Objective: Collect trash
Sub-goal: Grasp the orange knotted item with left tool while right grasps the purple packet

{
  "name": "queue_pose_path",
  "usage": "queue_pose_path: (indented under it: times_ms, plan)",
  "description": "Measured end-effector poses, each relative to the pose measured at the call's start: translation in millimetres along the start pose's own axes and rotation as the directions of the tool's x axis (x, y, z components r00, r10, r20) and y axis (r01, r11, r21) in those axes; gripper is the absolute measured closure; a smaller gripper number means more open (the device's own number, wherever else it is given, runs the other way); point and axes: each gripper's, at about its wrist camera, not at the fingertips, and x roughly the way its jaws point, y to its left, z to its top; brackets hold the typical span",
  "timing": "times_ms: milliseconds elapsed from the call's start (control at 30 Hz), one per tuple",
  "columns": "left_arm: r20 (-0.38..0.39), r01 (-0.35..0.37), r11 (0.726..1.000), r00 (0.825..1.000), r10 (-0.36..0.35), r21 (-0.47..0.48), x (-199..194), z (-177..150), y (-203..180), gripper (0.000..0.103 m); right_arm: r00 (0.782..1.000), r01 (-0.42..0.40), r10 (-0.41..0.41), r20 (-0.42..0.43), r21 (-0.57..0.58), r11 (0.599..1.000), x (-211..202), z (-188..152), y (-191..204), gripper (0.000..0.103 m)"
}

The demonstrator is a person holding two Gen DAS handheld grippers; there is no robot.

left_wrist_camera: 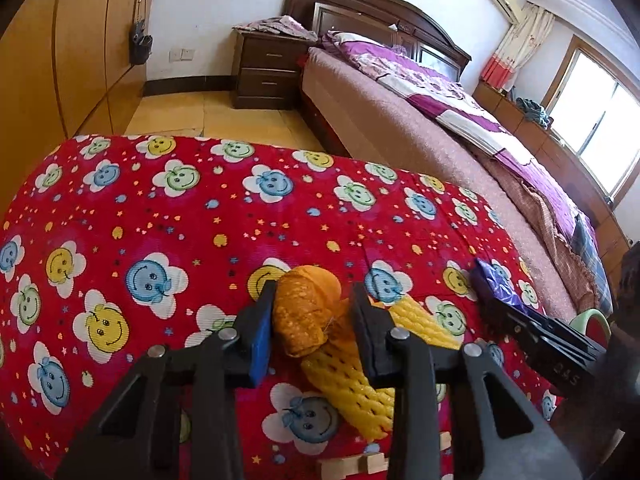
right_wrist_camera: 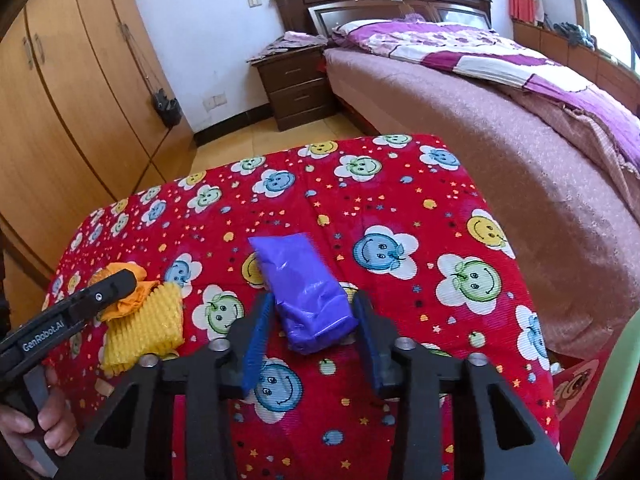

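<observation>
The left gripper (left_wrist_camera: 314, 320), angled down, is clamped on a crinkled orange peel (left_wrist_camera: 304, 312) atop a ribbed yellow foam net (left_wrist_camera: 352, 392). On the right, the right gripper (right_wrist_camera: 312, 324), likewise tilted, pinches a glossy, creased purple packet (right_wrist_camera: 304, 288). All lie near the front of the ribbed red smiley-print cloth (right_wrist_camera: 400, 200). Farther right stands a bed (right_wrist_camera: 520, 140).

Peel (left_wrist_camera: 304, 312) and foam net (left_wrist_camera: 352, 384) left of wrapper (right_wrist_camera: 306, 296), all on table (right_wrist_camera: 400, 200)
</observation>
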Motion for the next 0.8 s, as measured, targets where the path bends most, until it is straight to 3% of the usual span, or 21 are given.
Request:
queue_pose_path:
  times_ms: [133, 400, 800]
  plan:
    - [0.015, 0.006, 1.000, 1.000, -0.006, 0.000, -8, 0, 0, 0.084, 1.000, -0.008, 0.008, -0.001, -0.006, 1.000, -2, -1, 2, 0.074]
    - [0.019, 0.039, 0.999, 0.999, -0.038, -0.020, -34, -5, 2, 0.085, 0.999, -0.042, 0.042, -0.015, -0.007, 0.999, -19, -12, 8, 0.076]
    - [0.072, 0.102, 0.995, 0.992, -0.100, -0.018, -98, -32, -8, 0.085, 0.992, -0.113, 0.110, 0.056, 0.043, 0.993, -89, -40, 11, 0.076]
